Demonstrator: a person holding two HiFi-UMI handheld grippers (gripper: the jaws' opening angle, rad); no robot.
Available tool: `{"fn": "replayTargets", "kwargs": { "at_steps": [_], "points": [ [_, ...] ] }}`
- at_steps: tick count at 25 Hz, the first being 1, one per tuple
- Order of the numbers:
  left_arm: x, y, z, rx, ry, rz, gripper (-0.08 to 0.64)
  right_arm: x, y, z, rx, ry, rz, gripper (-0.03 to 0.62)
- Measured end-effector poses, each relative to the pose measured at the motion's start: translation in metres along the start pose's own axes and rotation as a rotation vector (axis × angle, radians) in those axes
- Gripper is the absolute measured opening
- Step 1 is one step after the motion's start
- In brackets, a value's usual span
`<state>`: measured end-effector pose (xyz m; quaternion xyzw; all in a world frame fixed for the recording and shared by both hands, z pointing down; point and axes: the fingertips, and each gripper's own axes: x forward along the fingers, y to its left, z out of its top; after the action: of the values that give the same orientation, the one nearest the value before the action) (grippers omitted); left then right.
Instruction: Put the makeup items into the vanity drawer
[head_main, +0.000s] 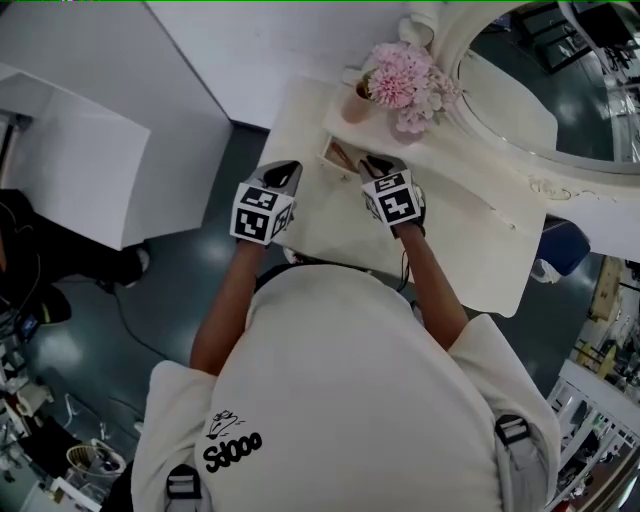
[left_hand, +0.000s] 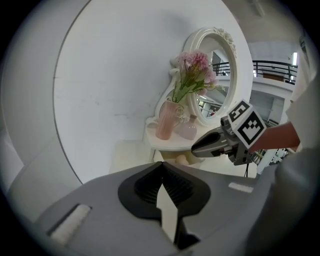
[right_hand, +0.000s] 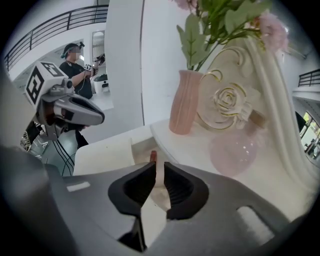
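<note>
Drawer (head_main: 327, 151) sits open at the counter's (head_main: 330, 225) far side, makeup items (right_hand: 153, 155) inside; I see my left tongs (head_main: 289, 170) pressed together, angled down left of it, right tongs (head_main: 372, 164) narrowly apart, empty, pitched steeply toward it

Pink flowers (head_main: 400, 78), pink ribbed vase (right_hand: 185, 102), cream vanity (head_main: 470, 250), dark grey floor (head_main: 180, 270)

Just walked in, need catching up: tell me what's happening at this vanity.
A person works at a white vanity with a gripper in each hand. The left gripper is shut and empty, beside the open drawer. The right gripper, jaws slightly apart and empty, points into that drawer, where a reddish item lies.
</note>
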<state>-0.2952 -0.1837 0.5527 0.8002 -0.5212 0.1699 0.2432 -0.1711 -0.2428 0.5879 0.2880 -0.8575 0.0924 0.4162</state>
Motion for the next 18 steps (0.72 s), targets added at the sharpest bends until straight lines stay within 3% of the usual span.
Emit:
{"fn": "replayTargets", "kwargs": {
  "at_steps": [5,8,13,18],
  "points": [
    [0.015,-0.012,0.024,0.019,-0.035,0.005,0.017,-0.041,-0.033,-0.016,0.075,-0.054,-0.068,0.003],
    [0.021,-0.021,0.038,0.025,-0.059,0.020,0.017,-0.069,-0.054,-0.021,0.111,-0.102,-0.102,0.002],
    [0.027,-0.032,0.068,0.028,-0.118,0.075,0.017,-0.114,-0.083,-0.018,0.092,-0.186,-0.144,0.002],
    [0.020,-0.059,0.111,0.108,-0.195,0.111,0.017,-0.163,-0.106,0.000,0.051,-0.307,-0.184,0.002]
  ]
}}
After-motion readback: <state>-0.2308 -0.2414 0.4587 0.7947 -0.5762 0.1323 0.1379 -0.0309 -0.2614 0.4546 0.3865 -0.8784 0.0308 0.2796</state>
